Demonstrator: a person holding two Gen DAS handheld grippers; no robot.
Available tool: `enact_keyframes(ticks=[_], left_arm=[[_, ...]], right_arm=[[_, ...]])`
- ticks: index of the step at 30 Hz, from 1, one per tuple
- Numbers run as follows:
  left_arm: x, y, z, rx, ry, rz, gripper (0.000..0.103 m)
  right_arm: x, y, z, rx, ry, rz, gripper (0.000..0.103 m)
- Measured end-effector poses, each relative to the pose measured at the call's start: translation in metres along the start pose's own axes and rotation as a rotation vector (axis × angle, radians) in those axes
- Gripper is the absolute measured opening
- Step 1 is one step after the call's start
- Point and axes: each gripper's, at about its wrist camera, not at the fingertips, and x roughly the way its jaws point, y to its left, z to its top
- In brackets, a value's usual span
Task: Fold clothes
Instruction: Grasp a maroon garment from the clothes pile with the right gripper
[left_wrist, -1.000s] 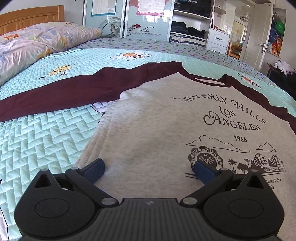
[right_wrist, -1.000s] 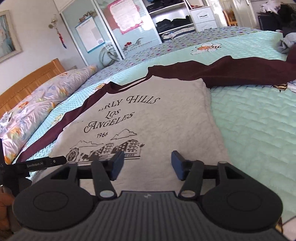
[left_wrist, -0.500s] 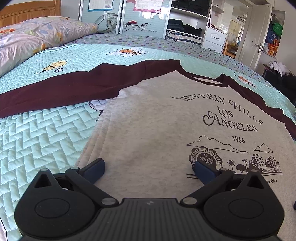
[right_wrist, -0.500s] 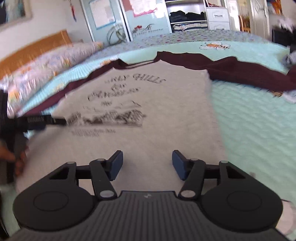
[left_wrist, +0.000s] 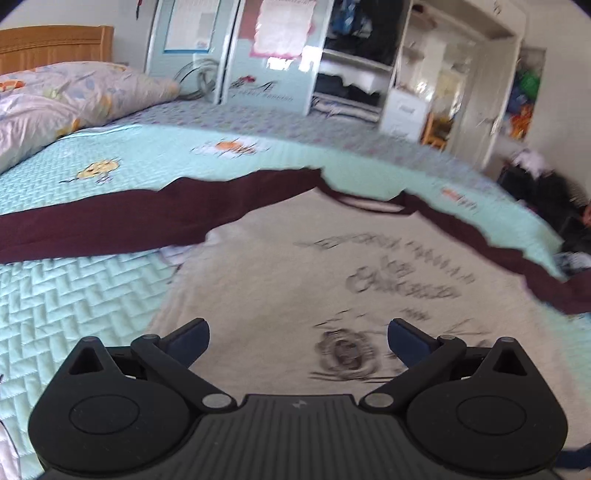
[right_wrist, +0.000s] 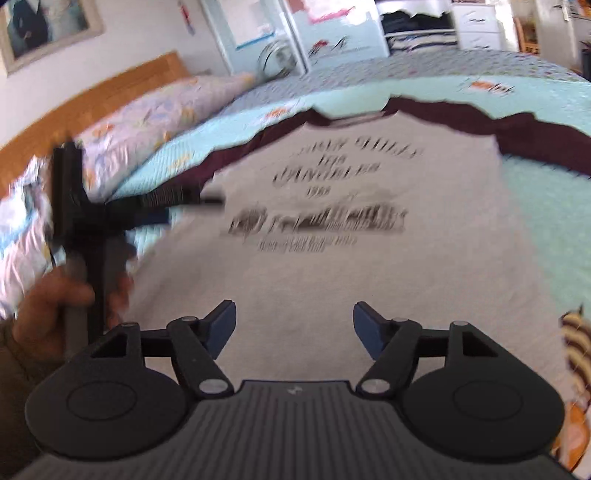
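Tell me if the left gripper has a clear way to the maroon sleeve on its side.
Probably yes. The left gripper is open over the grey shirt body, and the sleeve lies flat on the quilt with nothing on it.

A home bedroom: a bed (left_wrist: 110, 280) with a quilted cover, a pillow (left_wrist: 74, 96), a wooden headboard (right_wrist: 110, 92), and an open wardrobe (left_wrist: 351, 74) holding clothes.

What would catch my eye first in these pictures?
A grey sweatshirt with dark maroon sleeves lies spread flat on a mint quilted bed. Two black grippers, left and right, hover near its hem, jaws open and empty.
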Motion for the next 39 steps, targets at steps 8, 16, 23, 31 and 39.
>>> enact_keyframes(ticks=[8,16,23,31,39], left_arm=[[0.019,-0.014,-0.022,-0.002,0.064,-0.133,0.102],[0.03,-0.009,-0.031,-0.003,0.026,-0.176,0.102],[0.033,-0.018,-0.034,0.062,0.023,-0.138,0.102],[0.035,-0.019,-0.034,0.079,0.023,-0.123,0.102],[0.036,-0.018,-0.034,0.072,0.02,-0.127,0.102]], right_arm=[[-0.034,-0.049,-0.014,0.163,-0.026,0.012,0.071],[-0.112,-0.184,0.005,0.679,-0.512,-0.113,0.072],[-0.158,-0.319,0.048,0.895,-0.841,-0.286,0.083],[-0.153,-0.406,0.056,1.012,-0.924,-0.276,0.084],[-0.145,-0.426,0.074,0.956,-0.878,-0.338,0.085]])
